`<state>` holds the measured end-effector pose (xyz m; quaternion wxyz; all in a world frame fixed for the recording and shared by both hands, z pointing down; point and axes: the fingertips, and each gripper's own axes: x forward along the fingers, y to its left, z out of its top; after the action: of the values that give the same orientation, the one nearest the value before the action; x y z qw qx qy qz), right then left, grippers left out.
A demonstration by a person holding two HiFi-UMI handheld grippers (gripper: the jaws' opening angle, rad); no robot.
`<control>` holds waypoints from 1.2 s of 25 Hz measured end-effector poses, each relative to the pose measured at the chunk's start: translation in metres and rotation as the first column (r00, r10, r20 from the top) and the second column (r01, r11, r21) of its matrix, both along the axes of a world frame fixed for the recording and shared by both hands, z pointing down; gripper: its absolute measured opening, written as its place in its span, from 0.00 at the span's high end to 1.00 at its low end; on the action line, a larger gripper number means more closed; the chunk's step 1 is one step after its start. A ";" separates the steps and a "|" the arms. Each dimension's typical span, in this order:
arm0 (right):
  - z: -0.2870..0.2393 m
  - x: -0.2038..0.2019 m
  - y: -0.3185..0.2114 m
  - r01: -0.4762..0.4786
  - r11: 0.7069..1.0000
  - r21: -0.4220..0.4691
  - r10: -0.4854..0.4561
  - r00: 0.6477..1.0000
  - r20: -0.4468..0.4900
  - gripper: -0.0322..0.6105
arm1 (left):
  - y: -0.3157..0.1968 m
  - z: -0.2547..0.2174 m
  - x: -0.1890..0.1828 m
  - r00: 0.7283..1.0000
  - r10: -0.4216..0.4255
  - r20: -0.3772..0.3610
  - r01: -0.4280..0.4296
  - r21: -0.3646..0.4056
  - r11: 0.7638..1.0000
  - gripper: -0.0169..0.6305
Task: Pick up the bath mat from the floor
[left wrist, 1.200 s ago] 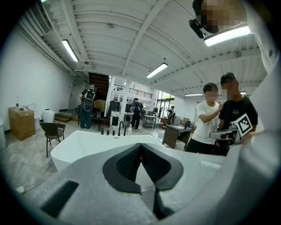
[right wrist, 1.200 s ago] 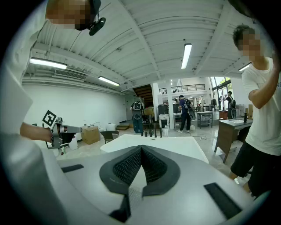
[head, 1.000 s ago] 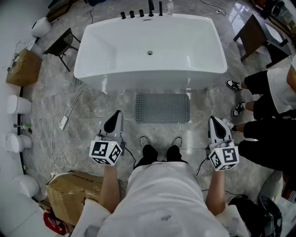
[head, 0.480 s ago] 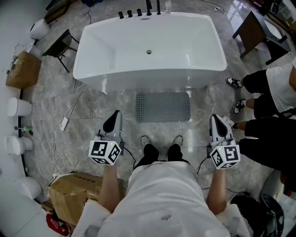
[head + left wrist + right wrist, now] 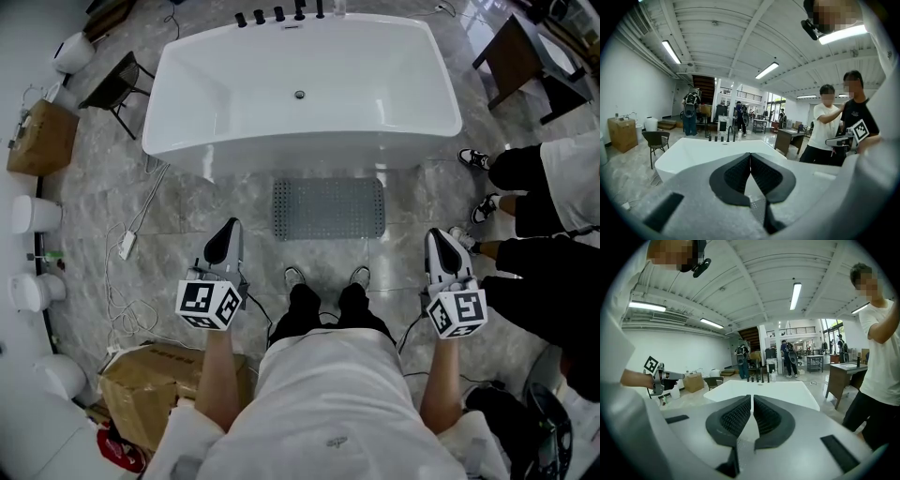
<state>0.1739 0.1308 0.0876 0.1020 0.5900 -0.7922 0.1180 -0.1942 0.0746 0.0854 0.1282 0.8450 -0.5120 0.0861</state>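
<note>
Standing before a white bathtub (image 5: 300, 155), a person holds the left gripper (image 5: 231, 227) and the right gripper (image 5: 438, 236) out on either side of the body, each with its jaws pressed together on nothing. The grey bath mat (image 5: 329, 208) lies flat on the marble floor (image 5: 187, 220), between the person's shoes (image 5: 294, 278) and the tub wall, untouched. The whole pickup appears still to come. Since a second earlier, tub and mat sit slightly higher in the head view; both grippers have barely shifted.

Both forearms (image 5: 217, 370) reach forward; left gripper (image 5: 226, 242) and right gripper (image 5: 442, 251) apparently level, jaws closed together, nothing between them.
</note>
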 end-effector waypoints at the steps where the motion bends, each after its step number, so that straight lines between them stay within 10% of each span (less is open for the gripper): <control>1: 0.002 0.001 -0.002 0.001 1.000 -0.006 -0.001 1.000 0.000 0.94 | -0.002 0.002 -0.001 1.000 -0.003 0.002 0.003 -0.005 1.000 0.95; 30: 0.214 0.031 -0.079 0.023 0.960 -0.280 -0.040 0.998 -0.056 0.94 | -0.071 0.212 -0.028 0.996 -0.041 0.079 0.060 -0.260 0.964 0.95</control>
<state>0.2052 0.0520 0.3019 0.2103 0.5603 -0.7735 0.2086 -0.2218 0.0036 0.2973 0.2222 0.8036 -0.5218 0.1804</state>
